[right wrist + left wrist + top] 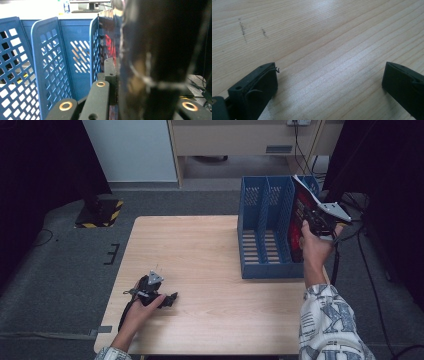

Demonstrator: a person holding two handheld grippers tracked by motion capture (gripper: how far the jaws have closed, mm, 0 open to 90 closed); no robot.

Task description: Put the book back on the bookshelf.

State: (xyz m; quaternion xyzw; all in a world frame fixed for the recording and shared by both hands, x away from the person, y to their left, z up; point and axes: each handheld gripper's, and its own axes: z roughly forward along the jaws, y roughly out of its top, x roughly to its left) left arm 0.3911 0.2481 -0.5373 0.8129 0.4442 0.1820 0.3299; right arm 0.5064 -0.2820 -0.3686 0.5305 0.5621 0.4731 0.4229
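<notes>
The right gripper (314,220) has its jaws pinched tight on a dark magazine (301,212), whose glossy cover lies flat against them in the right gripper view. Just beyond the jaws, the magazine stands upright in the rightmost slot of the blue file rack (265,227). The step looks like filing or withdrawing it; the next move calls for keeping it parallel to the dividers. The left gripper (167,299) rests on the table (200,245), jaws wide apart and empty.

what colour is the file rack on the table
Blue, with perforated dividers; the file rack shows best in the high view.
</notes>
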